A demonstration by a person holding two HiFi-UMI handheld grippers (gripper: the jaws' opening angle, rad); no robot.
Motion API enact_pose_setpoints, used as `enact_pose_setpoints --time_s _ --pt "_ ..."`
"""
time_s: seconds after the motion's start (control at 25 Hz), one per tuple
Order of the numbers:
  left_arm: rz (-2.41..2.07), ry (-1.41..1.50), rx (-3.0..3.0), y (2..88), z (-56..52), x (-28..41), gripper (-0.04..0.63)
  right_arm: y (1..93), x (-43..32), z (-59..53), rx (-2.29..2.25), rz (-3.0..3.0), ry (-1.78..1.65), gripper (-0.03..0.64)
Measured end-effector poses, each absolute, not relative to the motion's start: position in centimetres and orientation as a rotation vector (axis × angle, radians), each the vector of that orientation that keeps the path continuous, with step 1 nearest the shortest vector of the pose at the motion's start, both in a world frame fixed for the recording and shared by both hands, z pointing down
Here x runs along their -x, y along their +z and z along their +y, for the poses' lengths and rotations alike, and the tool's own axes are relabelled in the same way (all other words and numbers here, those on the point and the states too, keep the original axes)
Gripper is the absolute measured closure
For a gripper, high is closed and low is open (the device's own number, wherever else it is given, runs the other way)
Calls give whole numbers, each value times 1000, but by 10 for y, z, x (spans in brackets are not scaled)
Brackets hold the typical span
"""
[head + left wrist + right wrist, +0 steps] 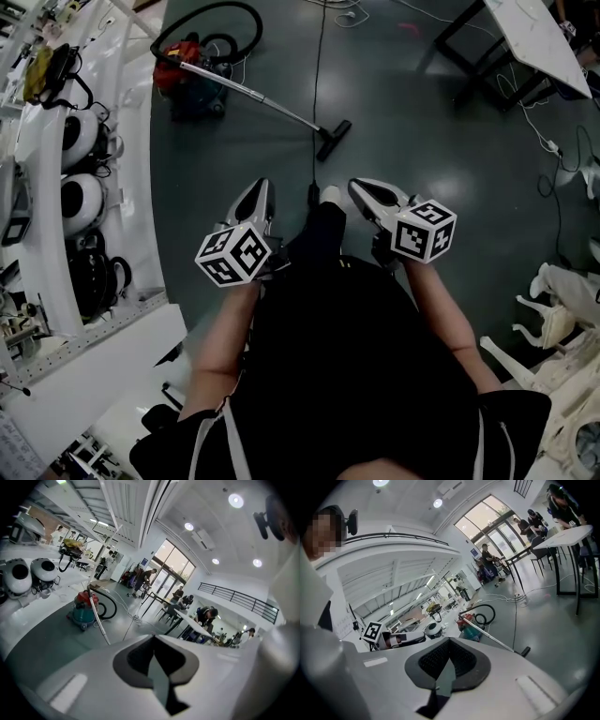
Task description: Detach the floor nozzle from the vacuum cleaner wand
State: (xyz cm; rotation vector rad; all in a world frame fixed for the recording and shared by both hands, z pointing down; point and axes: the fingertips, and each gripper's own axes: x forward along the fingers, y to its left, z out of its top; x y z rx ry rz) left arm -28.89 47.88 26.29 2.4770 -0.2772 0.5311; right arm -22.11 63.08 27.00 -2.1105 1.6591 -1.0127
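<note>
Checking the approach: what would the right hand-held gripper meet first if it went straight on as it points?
Nothing close. The right hand-held gripper tilts down toward bare floor, probably short of the wand, near the floor nozzle; depth is unclear.

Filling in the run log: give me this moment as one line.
phase: before contact | left gripper: shut, empty | right gripper: shut, empty | floor nozzle: attached to wand, untouched | vacuum cleaner: ahead
</note>
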Motion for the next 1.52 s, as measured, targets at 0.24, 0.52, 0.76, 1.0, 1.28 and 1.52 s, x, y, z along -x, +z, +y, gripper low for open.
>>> enact_pose_setpoints --time_s 0.24,0.52,0.76,1.0,1.28,1.52 --pt "-320 537 -2446 280 467 264 584 282 195 622 2094 1683 -1053 618" --pt "-379 489 -2432 277 437 224 584 282 147 588 2046 1760 -1079 618" --pt "-453 464 -2440 280 405 197 584 288 112 559 2025 1794 -1109 618" --pt "-463 487 -2430 290 380 162 584 296 73 525 2008 1842 -1153 618" --pt "-504 499 -2437 294 350 140 584 299 39 487 2010 1933 -1168 618" --pt "-543 477 -2409 292 338 125 584 295 6 464 1984 1994 -1178 618"
